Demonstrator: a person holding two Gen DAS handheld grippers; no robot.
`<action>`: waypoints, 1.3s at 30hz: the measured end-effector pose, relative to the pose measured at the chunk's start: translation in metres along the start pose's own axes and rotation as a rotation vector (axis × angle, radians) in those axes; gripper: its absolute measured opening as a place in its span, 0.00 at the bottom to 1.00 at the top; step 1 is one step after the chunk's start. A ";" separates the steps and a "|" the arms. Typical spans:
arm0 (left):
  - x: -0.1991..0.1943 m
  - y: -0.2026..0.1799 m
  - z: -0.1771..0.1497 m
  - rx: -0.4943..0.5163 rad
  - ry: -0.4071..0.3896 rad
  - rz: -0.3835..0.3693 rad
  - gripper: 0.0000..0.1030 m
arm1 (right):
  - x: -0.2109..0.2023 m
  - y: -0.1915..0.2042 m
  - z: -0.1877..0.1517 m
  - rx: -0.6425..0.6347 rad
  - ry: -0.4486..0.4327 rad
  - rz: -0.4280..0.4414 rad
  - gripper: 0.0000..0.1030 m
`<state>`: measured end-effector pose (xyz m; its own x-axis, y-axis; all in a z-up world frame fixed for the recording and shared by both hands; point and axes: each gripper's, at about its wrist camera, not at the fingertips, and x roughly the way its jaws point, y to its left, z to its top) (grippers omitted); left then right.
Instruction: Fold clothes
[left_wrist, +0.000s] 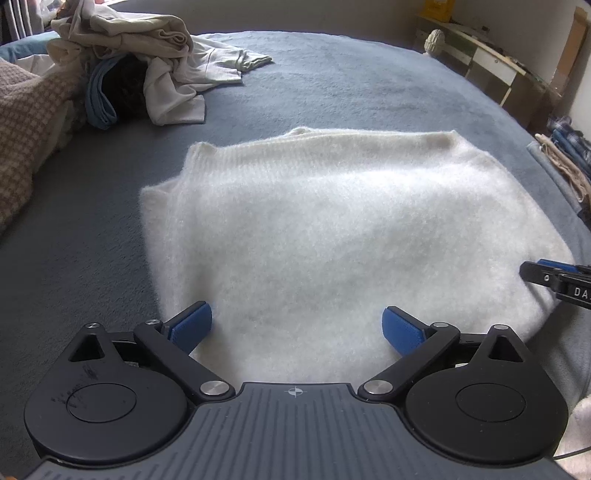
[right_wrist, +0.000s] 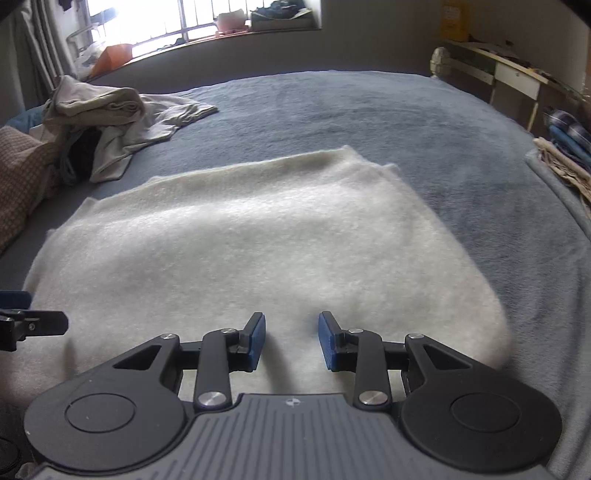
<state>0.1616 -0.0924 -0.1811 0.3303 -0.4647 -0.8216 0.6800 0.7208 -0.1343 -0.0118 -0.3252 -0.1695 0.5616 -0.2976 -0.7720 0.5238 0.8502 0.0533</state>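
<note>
A fluffy white sweater (left_wrist: 332, 229) lies folded flat on the grey-blue bed cover (left_wrist: 351, 85); it also shows in the right wrist view (right_wrist: 240, 251). My left gripper (left_wrist: 297, 328) is wide open and empty over the sweater's near edge. My right gripper (right_wrist: 291, 341) is open and empty, low over the sweater's near part. The right gripper's tip shows at the right edge of the left wrist view (left_wrist: 546, 275), and the left gripper's tip shows at the left edge of the right wrist view (right_wrist: 33, 325).
A heap of unfolded clothes (left_wrist: 147, 66) lies at the far left of the bed, also in the right wrist view (right_wrist: 107, 122). A checked brown pillow (left_wrist: 26, 129) sits at the left. A desk (right_wrist: 517, 74) and stacked fabrics (right_wrist: 565, 147) stand at the right.
</note>
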 end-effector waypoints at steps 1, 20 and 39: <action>0.000 0.000 0.000 -0.002 0.001 0.003 0.97 | -0.002 -0.005 -0.001 0.020 -0.003 -0.010 0.33; 0.007 -0.015 0.000 0.017 0.014 0.084 1.00 | -0.001 0.011 -0.020 0.000 -0.035 0.141 0.35; 0.007 -0.022 -0.002 -0.056 -0.009 0.139 1.00 | 0.002 0.007 -0.028 0.015 -0.060 0.176 0.41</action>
<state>0.1478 -0.1102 -0.1855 0.4245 -0.3629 -0.8295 0.5897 0.8060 -0.0508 -0.0247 -0.3076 -0.1879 0.6828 -0.1703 -0.7104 0.4228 0.8852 0.1942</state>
